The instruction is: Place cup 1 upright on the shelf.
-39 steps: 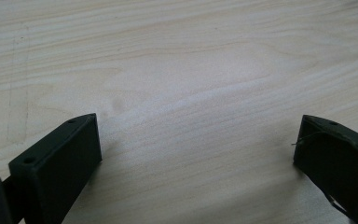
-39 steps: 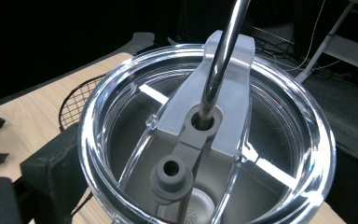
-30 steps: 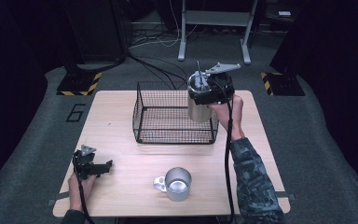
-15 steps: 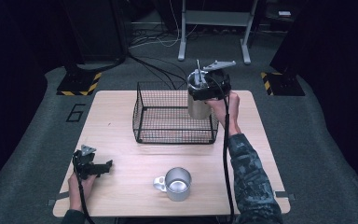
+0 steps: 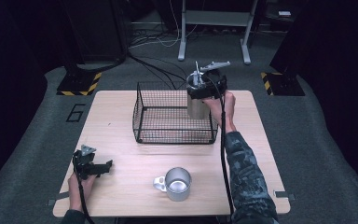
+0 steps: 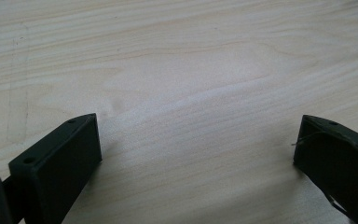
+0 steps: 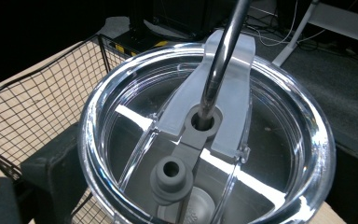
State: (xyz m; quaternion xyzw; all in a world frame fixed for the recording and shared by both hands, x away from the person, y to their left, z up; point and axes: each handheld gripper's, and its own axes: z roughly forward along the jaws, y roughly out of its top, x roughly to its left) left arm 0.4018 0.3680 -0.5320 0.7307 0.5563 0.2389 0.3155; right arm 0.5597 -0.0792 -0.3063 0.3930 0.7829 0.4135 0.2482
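From the high view, the right hand-held gripper [image 5: 200,95] holds a steel tumbler [image 5: 196,107] upright at the right rear corner of the wire basket [image 5: 142,116] on the bench [image 5: 121,144]; the left hand-held gripper [image 5: 103,166] rests near the front left corner, well apart from a steel mug [image 5: 176,183] by the front edge. In the left gripper view, the jaws stand wide apart over bare wood with nothing between them. In the right gripper view, the tumbler's clear lid [image 7: 121,107] sits just ahead of the camera with a metal straw [image 7: 219,60] through it; the jaws clasp its sides, the basket beyond at left.
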